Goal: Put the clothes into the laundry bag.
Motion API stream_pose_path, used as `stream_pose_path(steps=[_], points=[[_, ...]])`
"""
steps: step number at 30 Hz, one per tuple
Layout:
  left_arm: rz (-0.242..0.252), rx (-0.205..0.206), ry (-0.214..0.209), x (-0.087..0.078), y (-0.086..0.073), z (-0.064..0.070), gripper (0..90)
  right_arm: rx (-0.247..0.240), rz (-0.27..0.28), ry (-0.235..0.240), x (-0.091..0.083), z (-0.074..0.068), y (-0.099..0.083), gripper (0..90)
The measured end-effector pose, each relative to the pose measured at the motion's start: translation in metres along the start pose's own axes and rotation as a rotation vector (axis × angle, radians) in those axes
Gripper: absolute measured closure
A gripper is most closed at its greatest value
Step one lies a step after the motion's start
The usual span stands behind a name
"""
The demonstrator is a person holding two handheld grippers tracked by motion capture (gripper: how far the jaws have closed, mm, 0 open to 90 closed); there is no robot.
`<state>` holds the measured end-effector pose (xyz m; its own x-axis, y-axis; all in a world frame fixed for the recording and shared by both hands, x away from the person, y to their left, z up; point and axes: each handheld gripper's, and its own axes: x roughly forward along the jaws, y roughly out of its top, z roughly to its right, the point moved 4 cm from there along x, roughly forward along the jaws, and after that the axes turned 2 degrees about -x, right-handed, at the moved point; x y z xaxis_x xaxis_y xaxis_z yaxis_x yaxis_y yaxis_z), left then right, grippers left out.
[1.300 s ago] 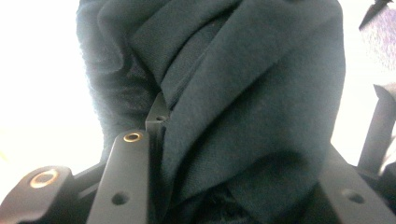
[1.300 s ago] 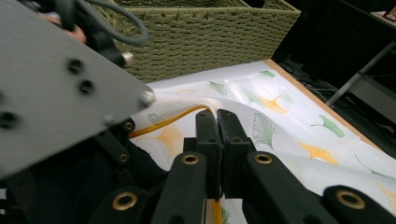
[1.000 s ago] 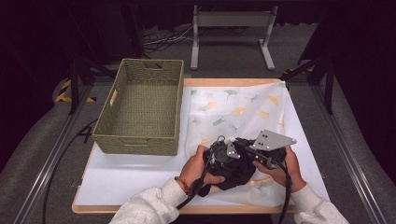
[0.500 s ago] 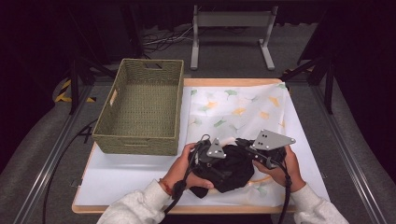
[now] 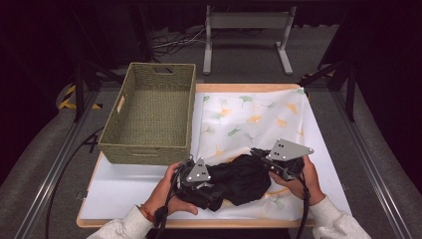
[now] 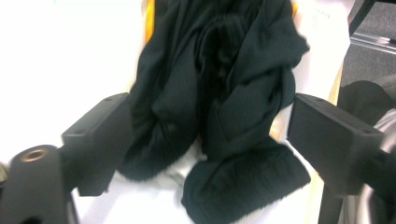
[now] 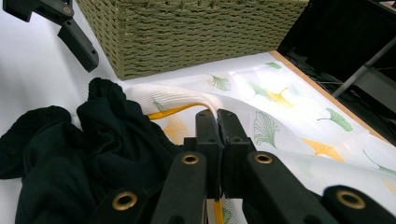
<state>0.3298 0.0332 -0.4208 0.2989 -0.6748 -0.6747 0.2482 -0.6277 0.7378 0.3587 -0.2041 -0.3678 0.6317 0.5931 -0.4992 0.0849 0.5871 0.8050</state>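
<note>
High view, left hand: the left hand comes in from the bottom edge, sleeve at the wrist, holding the left gripper low over the table's near edge, turned toward the right.
High view, right hand: the right hand grips the right gripper, whose grey plate faces up and whose nose points left.
High view, garment: a crumpled black garment lies between the two grippers, touching both, partly on the leaf-printed cloth.
High view, basket: the woven basket stands beyond the left gripper; nothing lies in it.
Left gripper view, jaws: spread wide, one at each side of the black garment, which is bunched between them on the white table cover; neither jaw presses it.
Right gripper view, jaws: closed together on a raised fold of the leaf-printed cloth, pinching its white ribbed edge with the orange line.
Right gripper view, garment: the black garment lies just beside these jaws, on their left.
Right gripper view, basket: the woven basket's side wall stands ahead of the jaws, and the left gripper shows in the upper left corner.
</note>
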Motion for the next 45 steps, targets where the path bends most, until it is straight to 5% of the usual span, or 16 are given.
stream_pose_path(steps=[7, 12, 21, 30, 34, 39, 45], points=[[0.026, -0.021, -0.014, 0.011, -0.013, -0.005, 10.6, 0.000, -0.002, 0.006, 0.001, -0.001, 0.000, 89.1], [-0.005, -0.038, 0.018, 0.026, -0.018, -0.013, 9.3, -0.002, -0.007, 0.012, 0.002, -0.002, -0.002, 89.1], [-0.035, -0.036, -0.003, 0.041, -0.016, -0.017, 8.2, -0.005, -0.014, 0.020, 0.005, -0.004, -0.003, 89.1], [-0.124, -0.010, 0.007, 0.047, -0.019, -0.014, 37.1, -0.006, -0.016, 0.032, 0.006, -0.007, -0.003, 89.1], [-0.131, 0.006, 0.012, 0.046, -0.018, -0.015, 58.6, -0.004, -0.017, 0.035, 0.007, -0.007, -0.003, 89.1], [-0.138, 0.021, 0.010, 0.044, -0.016, -0.014, 70.9, -0.001, -0.018, 0.034, 0.007, -0.007, -0.004, 89.1], [-0.118, 0.032, 0.016, 0.035, -0.004, -0.009, 73.7, -0.001, -0.015, 0.028, 0.006, -0.007, -0.003, 89.2]])
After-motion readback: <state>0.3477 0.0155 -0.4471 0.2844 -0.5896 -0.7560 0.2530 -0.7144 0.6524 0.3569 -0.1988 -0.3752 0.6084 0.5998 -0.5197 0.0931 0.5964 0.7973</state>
